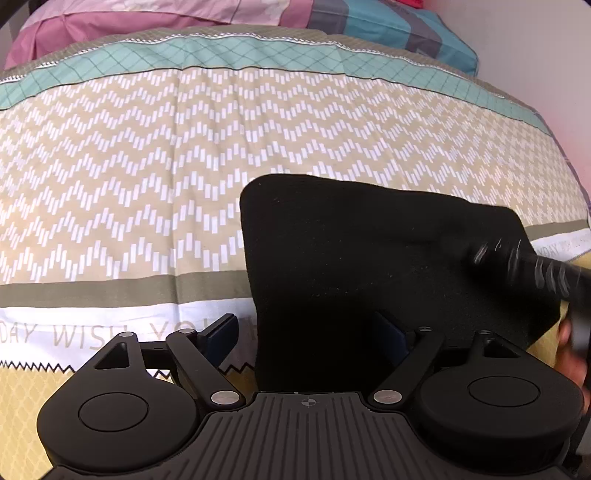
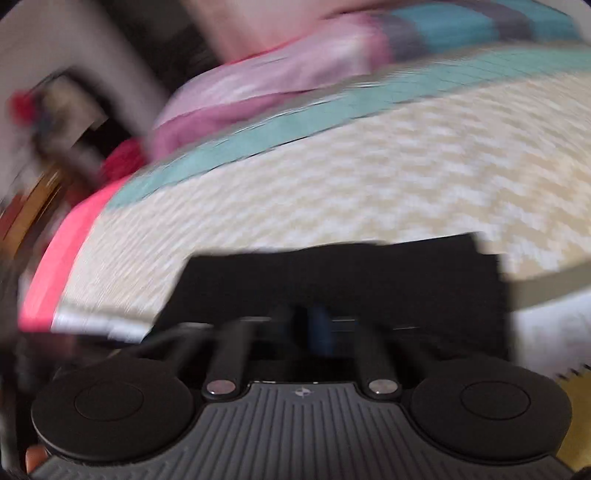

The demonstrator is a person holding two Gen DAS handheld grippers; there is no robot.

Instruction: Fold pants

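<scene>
The black pants [image 1: 354, 258] lie folded into a compact rectangle on the patterned bedspread [image 1: 129, 177]. My left gripper [image 1: 306, 336] is open, its fingers spread wide, the left one over the bedspread and the right one over the near edge of the pants. My right gripper [image 1: 535, 269] enters blurred from the right, over the pants' right side. In the right wrist view, which is motion-blurred, my right gripper [image 2: 314, 325] has its fingers close together at the near edge of the pants [image 2: 343, 277]; whether cloth is pinched I cannot tell.
Pink and blue pillows [image 1: 184, 18] lie at the head of the bed. A pale wall [image 1: 535, 55] stands at the right. In the right wrist view a pink sheet edge [image 2: 62, 251] marks the bed's left side, with blurred furniture [image 2: 48, 122] beyond.
</scene>
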